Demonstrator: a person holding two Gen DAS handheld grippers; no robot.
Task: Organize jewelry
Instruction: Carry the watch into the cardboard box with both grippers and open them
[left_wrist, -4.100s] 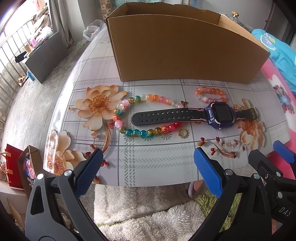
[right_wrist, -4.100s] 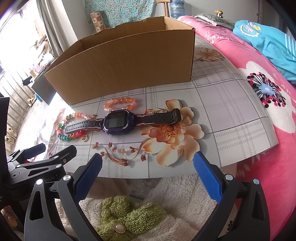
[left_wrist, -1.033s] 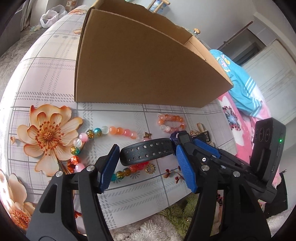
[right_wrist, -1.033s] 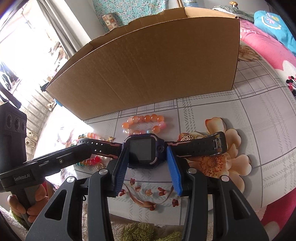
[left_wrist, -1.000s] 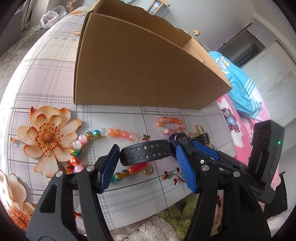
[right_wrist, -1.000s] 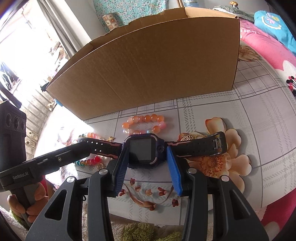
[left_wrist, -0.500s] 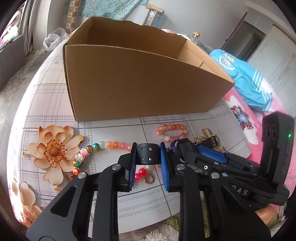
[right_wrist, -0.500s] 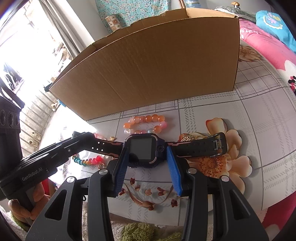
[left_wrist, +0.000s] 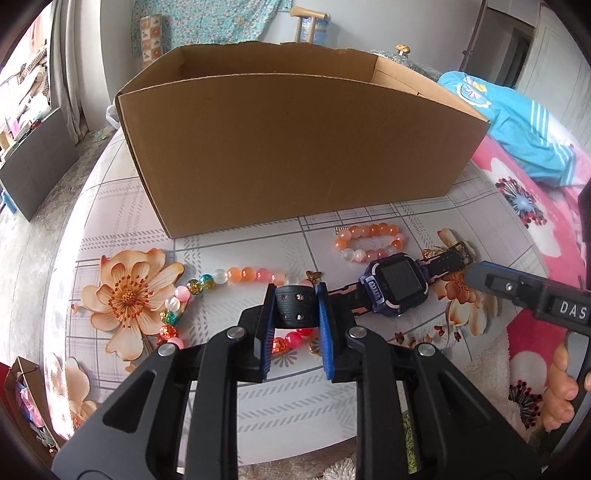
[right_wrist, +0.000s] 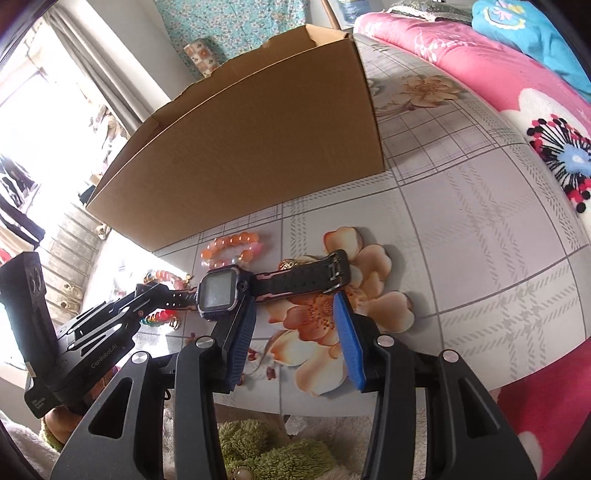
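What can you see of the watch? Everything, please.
The watch is a chunky kids' smartwatch: purple square case, dark blank screen, black perforated strap with pink edging, plastic or rubber by its look. It lies across the floral table before the cardboard box. The left gripper pinches one strap end; the right gripper straddles the buckle strap, unclamped.

a home bedroom. a bed with a pink floral blanket (left_wrist: 524, 206) and a blue garment (left_wrist: 517, 125) stands just beside a table under a flower-printed cloth (left_wrist: 122, 295); curtains (right_wrist: 99, 74) hang by a bright window, a patterned fabric (left_wrist: 221, 18) covers the far wall, and a fluffy rug (right_wrist: 266, 454) lies on the floor.
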